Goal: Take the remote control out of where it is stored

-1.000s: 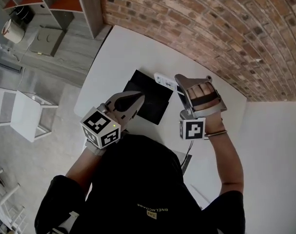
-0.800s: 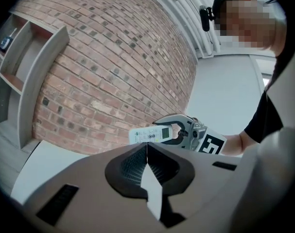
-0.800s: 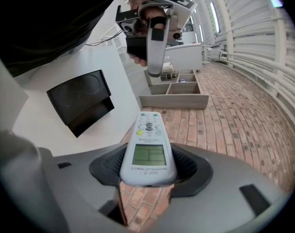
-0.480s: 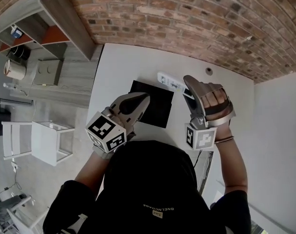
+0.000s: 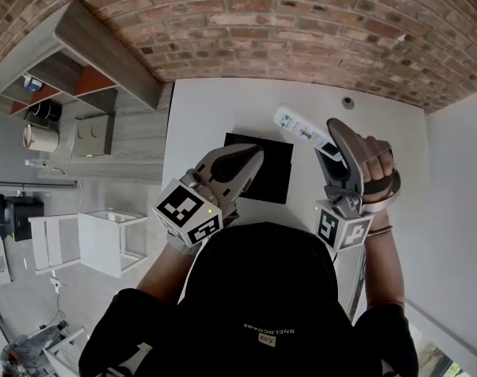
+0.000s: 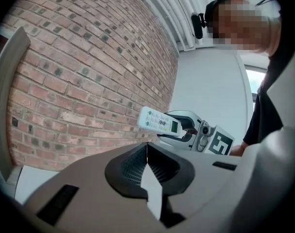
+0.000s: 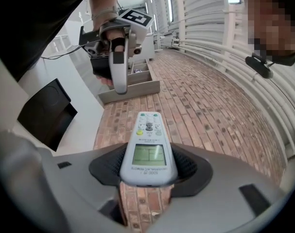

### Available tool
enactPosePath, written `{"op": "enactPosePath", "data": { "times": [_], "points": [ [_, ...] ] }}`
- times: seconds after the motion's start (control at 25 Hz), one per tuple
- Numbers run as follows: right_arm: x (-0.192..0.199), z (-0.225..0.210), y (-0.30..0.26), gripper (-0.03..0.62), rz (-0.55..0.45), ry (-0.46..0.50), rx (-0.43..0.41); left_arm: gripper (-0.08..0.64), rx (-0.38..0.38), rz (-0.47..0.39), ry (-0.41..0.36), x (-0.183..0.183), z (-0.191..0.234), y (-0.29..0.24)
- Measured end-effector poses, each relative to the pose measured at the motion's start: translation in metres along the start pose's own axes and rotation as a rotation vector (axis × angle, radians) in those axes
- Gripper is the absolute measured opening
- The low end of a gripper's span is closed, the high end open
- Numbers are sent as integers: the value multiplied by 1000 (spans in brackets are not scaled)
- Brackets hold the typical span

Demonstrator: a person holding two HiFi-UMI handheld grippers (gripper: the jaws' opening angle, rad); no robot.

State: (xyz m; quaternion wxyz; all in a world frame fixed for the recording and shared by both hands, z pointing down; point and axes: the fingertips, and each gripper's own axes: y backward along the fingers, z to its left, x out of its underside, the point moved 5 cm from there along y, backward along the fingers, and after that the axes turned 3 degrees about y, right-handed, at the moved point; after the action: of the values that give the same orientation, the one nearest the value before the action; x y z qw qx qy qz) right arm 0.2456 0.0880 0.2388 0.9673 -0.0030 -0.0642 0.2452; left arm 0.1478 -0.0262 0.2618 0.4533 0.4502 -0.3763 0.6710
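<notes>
The white remote control (image 5: 299,126) with a small screen is clamped at its screen end in my right gripper (image 5: 329,149), which holds it above the white table (image 5: 214,116). In the right gripper view the remote (image 7: 148,147) juts out between the pads towards the brick wall. A flat black case (image 5: 268,175) lies on the table to the left of the remote. My left gripper (image 5: 252,160) hovers over the case with its jaws shut and nothing between them. From the left gripper view the remote (image 6: 159,122) and the right gripper (image 6: 182,130) show in the air ahead.
A brick wall (image 5: 301,30) runs along the table's far edge. A small round fitting (image 5: 347,101) sits near that edge. A wooden shelf unit (image 5: 89,69) and a white stool (image 5: 97,238) stand to the left of the table. A thin cable (image 5: 356,285) lies at the right.
The head view has swung round. My right gripper has carried the remote a little further from the black case. The left gripper stays shut over the case.
</notes>
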Motion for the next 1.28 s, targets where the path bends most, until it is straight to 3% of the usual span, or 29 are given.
{"op": "enactPosePath", "data": {
  "times": [0.36, 0.64, 1.28],
  "points": [
    [6, -13, 26, 244, 25, -138, 136, 8, 0, -55, -5, -13, -6, 1],
    [6, -14, 41, 244, 22, -141, 198, 8, 1, -64, 1, -10, -7, 3],
    [9, -15, 51, 244, 36, -147, 240, 8, -1, -76, 28, 0, -7, 9]
  ]
}}
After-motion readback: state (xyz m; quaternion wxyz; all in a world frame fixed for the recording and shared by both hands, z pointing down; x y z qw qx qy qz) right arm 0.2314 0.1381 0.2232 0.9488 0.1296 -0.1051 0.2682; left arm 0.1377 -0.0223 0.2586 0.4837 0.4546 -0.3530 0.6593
